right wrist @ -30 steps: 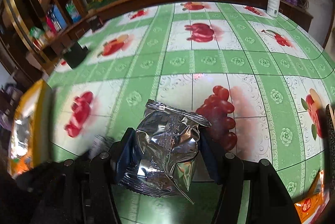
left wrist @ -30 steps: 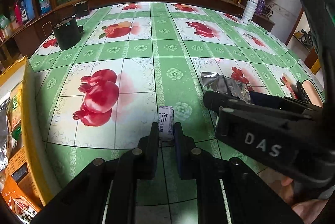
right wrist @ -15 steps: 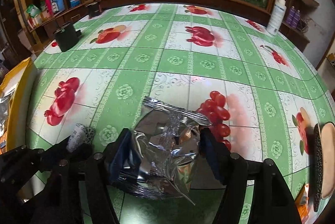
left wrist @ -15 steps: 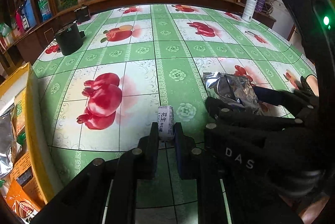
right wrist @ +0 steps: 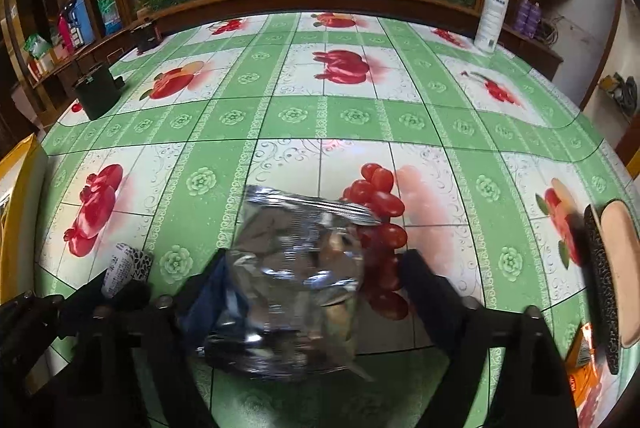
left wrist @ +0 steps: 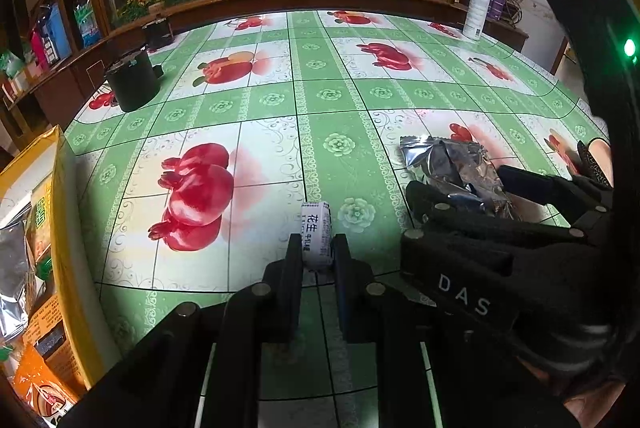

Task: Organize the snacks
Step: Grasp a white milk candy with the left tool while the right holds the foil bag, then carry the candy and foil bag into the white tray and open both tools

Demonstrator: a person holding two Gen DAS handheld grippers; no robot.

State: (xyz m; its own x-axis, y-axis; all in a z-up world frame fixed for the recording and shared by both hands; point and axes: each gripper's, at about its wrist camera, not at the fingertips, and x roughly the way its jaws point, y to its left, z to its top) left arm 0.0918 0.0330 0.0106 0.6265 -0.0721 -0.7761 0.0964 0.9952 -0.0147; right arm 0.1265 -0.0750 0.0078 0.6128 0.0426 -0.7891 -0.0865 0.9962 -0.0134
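Note:
My left gripper [left wrist: 316, 258] is shut on a small white candy roll [left wrist: 317, 238] with black Chinese print, held just above the green fruit-pattern tablecloth. The roll also shows in the right wrist view [right wrist: 118, 270]. A crinkled silver foil snack bag [right wrist: 298, 276] lies between the fingers of my right gripper [right wrist: 312, 276]. The jaws stand wide; the right finger is clear of the bag. In the left wrist view the bag [left wrist: 448, 164] and the right gripper [left wrist: 460, 200] sit just to the right of my left gripper.
A yellow box [left wrist: 68, 228] holding several snack packs stands at the left table edge. A black pot [left wrist: 130, 82] sits at the far left, a white spray bottle [right wrist: 492, 18] at the far right. An orange packet [right wrist: 582, 360] and a dark-rimmed dish [right wrist: 608, 268] lie at the right.
The right gripper's jaws have spread wider around the foil bag, and the bag has slumped. The left gripper still holds the candy roll in about the same place.

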